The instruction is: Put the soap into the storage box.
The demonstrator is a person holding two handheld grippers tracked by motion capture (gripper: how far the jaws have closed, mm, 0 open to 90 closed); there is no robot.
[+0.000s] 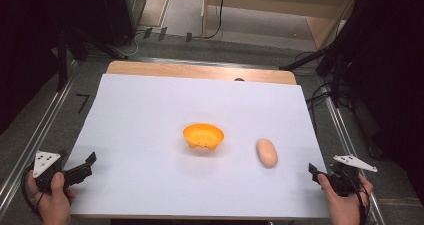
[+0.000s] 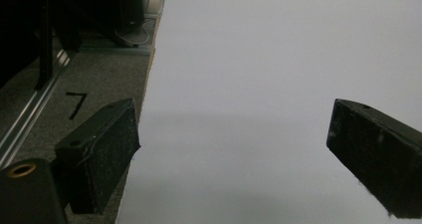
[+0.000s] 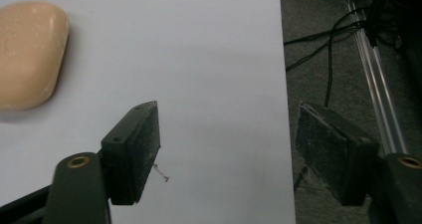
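An orange bowl point(image 1: 203, 135) stands upright near the middle of the white sheet point(image 1: 150, 115). To its right lies a tan oval bread roll point(image 1: 267, 152), which also sits at the upper left of the right gripper view point(image 3: 27, 52). My left gripper point(image 1: 87, 165) rests at the sheet's front left corner, held by a hand, its jaws wide apart with nothing between them point(image 2: 234, 154). At the front right corner a hand holds my right gripper point(image 1: 316, 172), open and empty point(image 3: 226, 147), straddling the sheet's right edge.
The white sheet covers a wooden table point(image 1: 200, 71) whose far edge shows bare. Metal rails point(image 1: 345, 130) run along both sides, with cables point(image 3: 323, 40) on the grey floor to the right. Dark stands and a wooden frame sit beyond the far edge.
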